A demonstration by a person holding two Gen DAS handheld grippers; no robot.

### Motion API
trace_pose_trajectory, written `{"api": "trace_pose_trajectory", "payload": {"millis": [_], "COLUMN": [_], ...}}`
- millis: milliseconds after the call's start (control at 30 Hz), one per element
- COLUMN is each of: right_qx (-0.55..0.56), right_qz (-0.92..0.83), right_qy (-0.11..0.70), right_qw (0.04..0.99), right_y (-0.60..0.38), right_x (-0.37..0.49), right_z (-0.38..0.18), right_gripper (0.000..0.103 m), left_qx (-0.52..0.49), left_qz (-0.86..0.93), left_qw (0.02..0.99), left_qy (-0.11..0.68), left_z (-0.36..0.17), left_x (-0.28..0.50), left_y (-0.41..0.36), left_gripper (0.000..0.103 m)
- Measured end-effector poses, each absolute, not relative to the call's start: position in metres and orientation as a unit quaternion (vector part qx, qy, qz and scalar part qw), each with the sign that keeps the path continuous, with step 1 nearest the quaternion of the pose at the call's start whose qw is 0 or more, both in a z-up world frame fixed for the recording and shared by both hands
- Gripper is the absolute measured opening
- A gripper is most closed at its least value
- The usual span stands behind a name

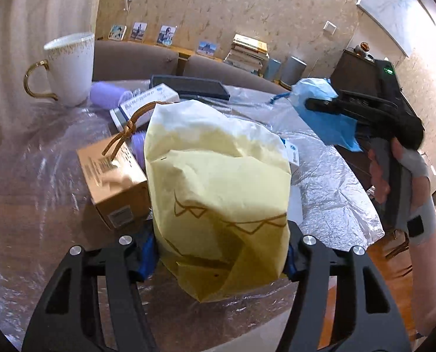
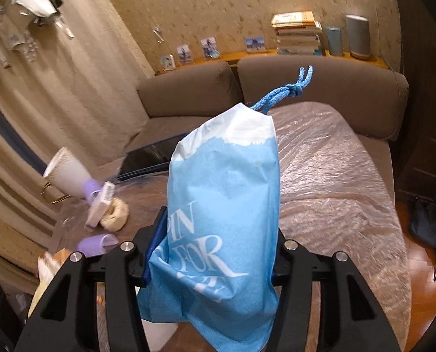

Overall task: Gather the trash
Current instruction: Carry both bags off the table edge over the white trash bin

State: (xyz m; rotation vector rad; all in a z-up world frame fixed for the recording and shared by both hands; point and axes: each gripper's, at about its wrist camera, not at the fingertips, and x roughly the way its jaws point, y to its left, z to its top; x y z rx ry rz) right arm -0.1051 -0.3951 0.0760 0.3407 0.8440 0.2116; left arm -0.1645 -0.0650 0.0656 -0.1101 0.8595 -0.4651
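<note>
The left claw [image 1: 218,259] is clamped on a crumpled yellow paper bag with a white top and a brown cord handle [image 1: 218,193]; its blue-padded fingers [image 1: 147,256] press into the bag's lower sides. The bag stands upright between them, just above the round wooden bench covered with clear crinkled plastic sheet [image 1: 329,182]. Whether its base touches the sheet cannot be told.

The right claw [image 2: 215,259] is clamped on a blue paper bag with white lettering and a blue knotted cord [image 2: 226,205], gripped near the bottom, with its white top edge pointing away from the camera. In the left wrist view this blue bag [image 1: 323,108] is in the air above the far right side of the bench, carried by the right claw [image 1: 317,104], which a person's hand in a grey wrist strap [image 1: 400,176] holds.

Left of the yellow bag, a small brown cardboard box [image 1: 115,187] lies on the bench, just beside the bag. Behind it rest a white and blue carton [image 1: 147,102] and a pale purple roll [image 1: 106,95]. A white mug with a gold handle [image 1: 68,67] stands at the far left edge. A dark flat case [image 1: 188,86] lies near the far edge, in front of a brown sofa [image 1: 135,58].
</note>
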Motion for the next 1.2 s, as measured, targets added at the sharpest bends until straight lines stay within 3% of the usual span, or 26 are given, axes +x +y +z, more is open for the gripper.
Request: {"api": "trace_pose_trajectory", "payload": {"millis": [500,1200], "right_qx": [0.15,0.126], "right_qz": [0.229,0.288], "right_qy": [0.415,0.518], "right_qw": [0.868,0.795], "right_y": [-0.359,-0.316], "right_x": [-0.243,-0.344], "right_z": [0.091,0.029], "right_gripper": [0.052,0.052], "left_qx": [-0.019,0.053], "left_qz": [-0.232,-0.273], "left_qw": [0.885,0.843], "left_qy": [0.403,0.461], "left_z": [0.087,0.057], "left_x": [-0.211,-0.287], "left_y": [-0.057,-0.062], "left_gripper": [0.064,0.064]}}
